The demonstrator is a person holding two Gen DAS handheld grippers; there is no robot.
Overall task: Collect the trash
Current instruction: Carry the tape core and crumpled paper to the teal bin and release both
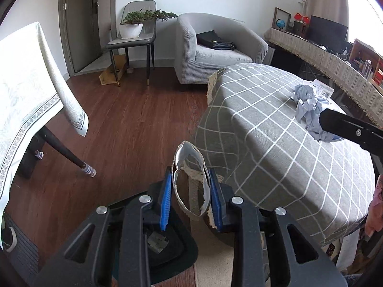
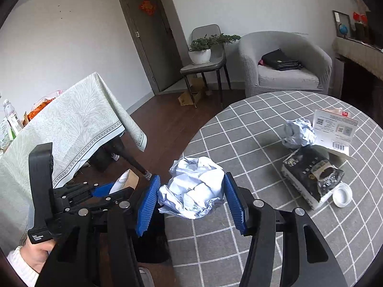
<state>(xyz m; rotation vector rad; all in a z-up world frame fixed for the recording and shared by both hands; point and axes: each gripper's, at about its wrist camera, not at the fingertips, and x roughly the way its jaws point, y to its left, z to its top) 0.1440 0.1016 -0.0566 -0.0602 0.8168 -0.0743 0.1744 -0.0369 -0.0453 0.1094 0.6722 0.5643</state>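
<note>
the right gripper (image 2: 191, 198) is closest, and its blue pads pinch a crumpled white paper ball (image 2: 195, 186) from both sides. the ball hangs over the edge of the round table (image 2: 239, 129), which has a grey cloth with white squares. beside that edge, the left gripper (image 1: 191, 191) is pressed tight on a bent white paper strip (image 1: 189, 184) that stands up in a loop. a hand (image 2: 36, 256) in a white sleeve holds this gripper. under the left gripper, next to the table, sits a black bin (image 1: 167, 246) on the brown floor.

further in on the table lie a torn black box (image 2: 311, 177) and a white lid (image 2: 342, 194), touching the box. behind them sits another crumpled paper wad (image 2: 298, 132), with a white carton (image 2: 335, 129) just beside it.

left of the round table stands another table with a pale green cloth (image 2: 71, 124). its dark leg (image 1: 62, 150) is near the bin. far past the round table there is a grey armchair (image 2: 284, 64) with a black bag (image 2: 280, 61) on it. beside it is a chair with a potted plant (image 2: 203, 47), then a grey door (image 2: 153, 40).
</note>
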